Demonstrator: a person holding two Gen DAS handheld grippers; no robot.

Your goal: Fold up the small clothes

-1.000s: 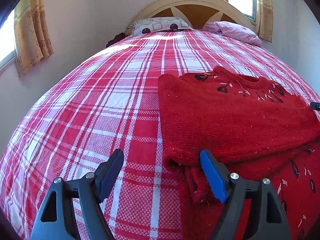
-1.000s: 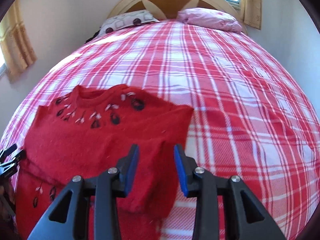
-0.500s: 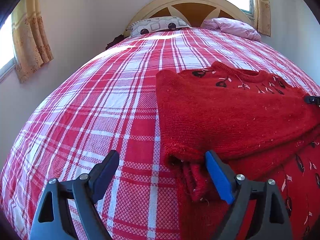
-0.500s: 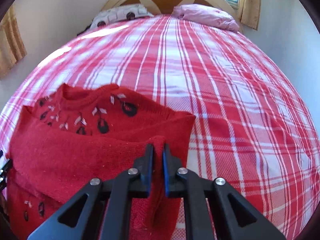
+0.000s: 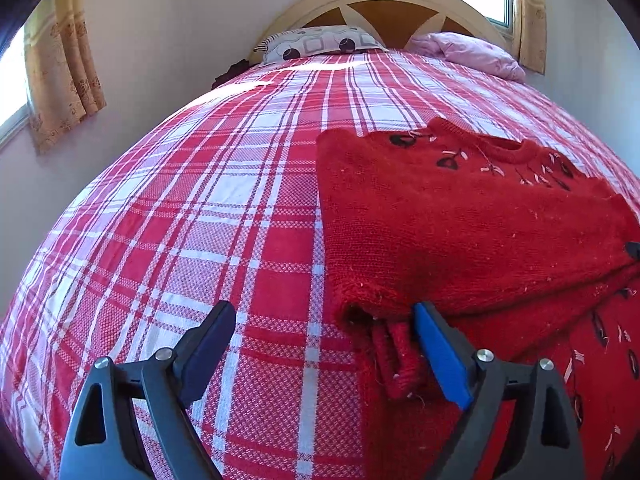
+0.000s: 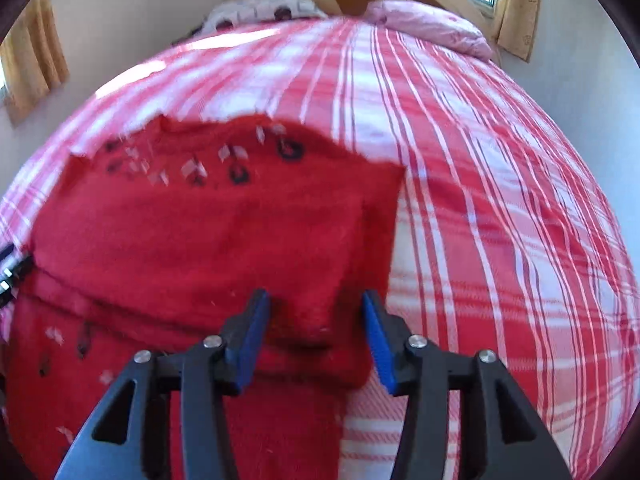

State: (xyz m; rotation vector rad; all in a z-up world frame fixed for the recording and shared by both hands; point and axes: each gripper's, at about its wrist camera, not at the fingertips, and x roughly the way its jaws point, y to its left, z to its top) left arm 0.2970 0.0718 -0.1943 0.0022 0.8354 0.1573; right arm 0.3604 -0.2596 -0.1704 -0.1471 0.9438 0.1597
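Left wrist view: my left gripper [image 5: 322, 340] is standing with its jaws spread wide, holding nothing, straddling the near left corner of the small red knitted sweater [image 5: 460, 216]. Only this view is showing the ribbed cuff [image 5: 396, 356] of a folded-in sleeve poking out from under the folded layer, just beside my blue right-hand pad [image 5: 438, 354]. It is also showing the sweater's far edge sharply, with the neckline and dark embroidered motifs toward the wooden arched headboard [image 5: 384, 4].

Right wrist view: my right gripper [image 6: 316, 332] is standing released, its blue pads apart on either side of the sweater's [image 6: 192, 240] near right corner, with a folded flap edge between them. Only this view is showing the bare red-and-white plaid bedspread [image 6: 500, 200] to the right of the sweater; the picture is blurred.

Change from half a second ago: my right gripper was clenched on the sweater's fabric and is now letting it go, the flap lying flat. My left gripper is staying spread as before.

The sweater is lying flat on the bedspread [image 5: 200, 220], on the half nearer me, well short of the patterned white pillow [image 5: 320, 42] and the pink pillow [image 5: 468, 52] at the headboard. Its upper part is doubled over into a rectangular panel on a lower layer bearing more motifs.
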